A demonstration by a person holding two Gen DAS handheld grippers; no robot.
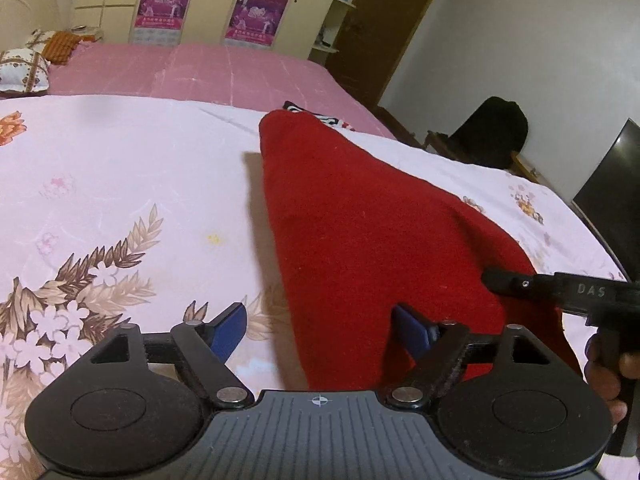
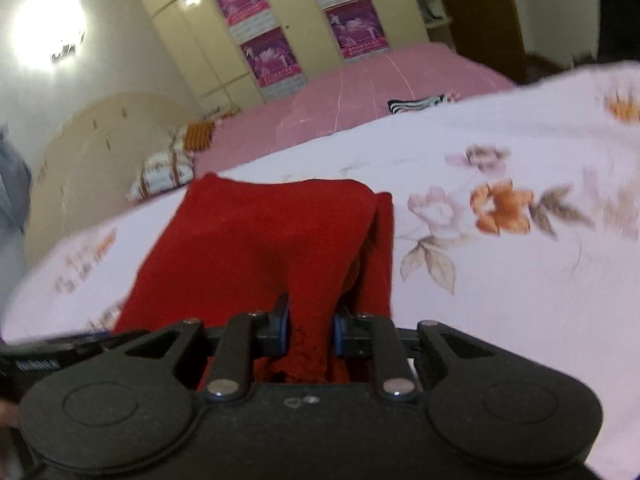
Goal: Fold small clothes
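A red knitted garment [image 1: 360, 220] lies lengthwise on the floral bedsheet [image 1: 100, 168], its near end lifted. In the left wrist view my left gripper [image 1: 320, 330] stands open. Its left blue pad [image 1: 228, 328] is over the sheet and its right pad is in front of the red cloth, neither pressing on it. My right gripper [image 1: 496, 282] comes in from the right at the cloth's near right edge, with a hand behind it. In the right wrist view the right gripper [image 2: 310, 326] is shut on a bunched fold of the red garment [image 2: 260, 240].
A black-and-white striped garment [image 1: 304, 110] lies beyond the red one, at the edge of a pink bedspread [image 1: 200, 68]. Pillows [image 1: 22, 70] sit at the far left. Wardrobe doors with posters [image 1: 256, 12] stand behind. A dark screen [image 1: 608, 200] and a chair [image 1: 488, 132] are beside the bed on the right.
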